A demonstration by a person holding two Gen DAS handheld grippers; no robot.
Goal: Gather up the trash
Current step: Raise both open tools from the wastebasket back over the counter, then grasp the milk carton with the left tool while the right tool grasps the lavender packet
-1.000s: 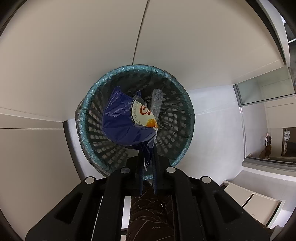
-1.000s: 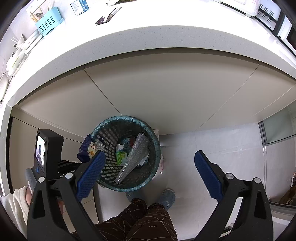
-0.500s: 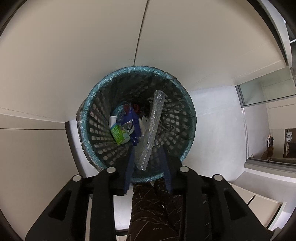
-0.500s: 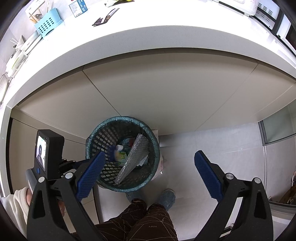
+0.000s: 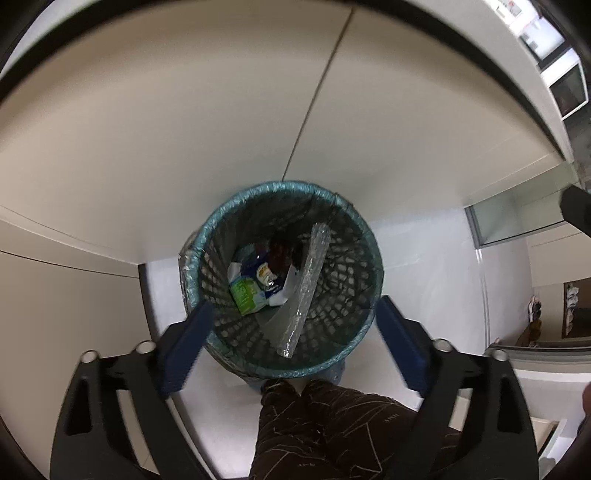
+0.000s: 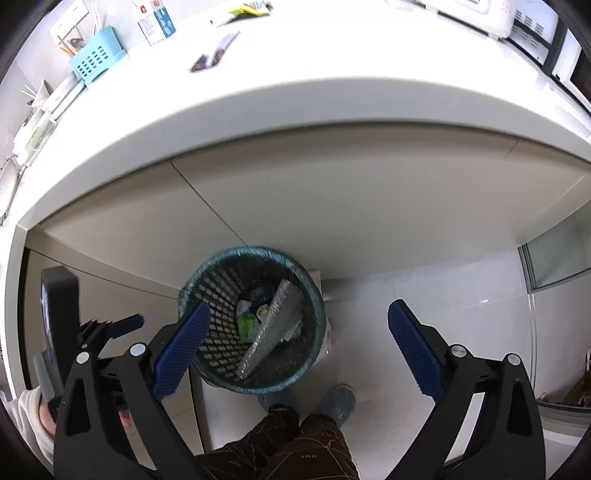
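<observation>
A teal mesh trash basket stands on the floor against the cabinet; it also shows in the right wrist view. Inside lie a blue snack wrapper, a green carton and a strip of bubble wrap. My left gripper is open and empty above the basket's near rim. My right gripper is open and empty, higher above the basket. The left gripper's body shows at the left of the right wrist view.
A white countertop overhangs the cabinet, with a dark wrapper, a blue basket and a carton on it. The person's legs and slippers are just behind the basket on the white tile floor.
My left gripper opened and let go of the blue wrapper, which fell into the basket. Both views pulled up and back a little.
</observation>
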